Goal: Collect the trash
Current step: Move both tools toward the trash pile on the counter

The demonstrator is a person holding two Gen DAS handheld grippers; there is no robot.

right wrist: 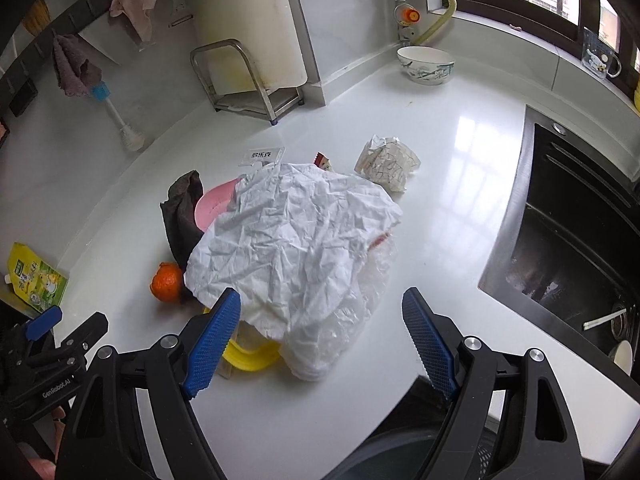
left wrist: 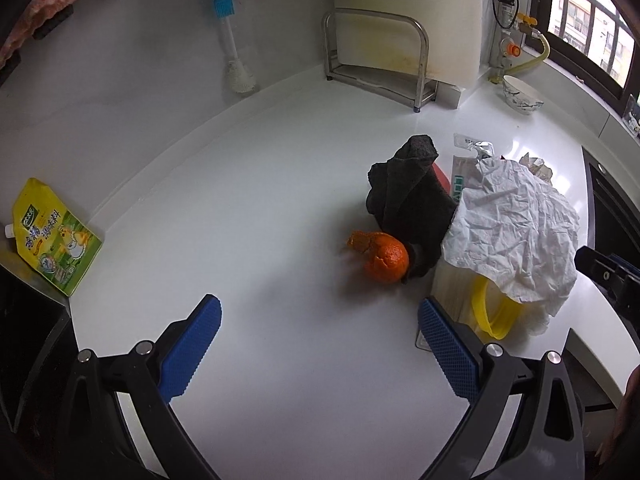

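Note:
A pile of trash lies on the white counter (left wrist: 240, 184). A large crumpled white paper (left wrist: 516, 232) (right wrist: 296, 236) covers a yellow plastic ring (left wrist: 492, 316) (right wrist: 252, 356) and thin clear plastic (right wrist: 340, 332). A dark grey cloth (left wrist: 412, 196) (right wrist: 182, 216) and a partly peeled orange (left wrist: 384, 260) (right wrist: 167, 282) lie at the pile's left side. A smaller crumpled paper wad (right wrist: 387, 164) lies behind. My left gripper (left wrist: 320, 340) is open and empty, in front of the orange. My right gripper (right wrist: 320, 340) is open and empty, its fingers at the near edge of the white paper.
A yellow-green sauce pouch (left wrist: 56, 236) (right wrist: 34, 276) lies at the counter's left end. A metal rack (left wrist: 376, 60) and a bottle brush (left wrist: 232, 48) stand at the back wall. A patterned bowl (right wrist: 426, 64) sits at back right. A black sink (right wrist: 572, 240) is at right.

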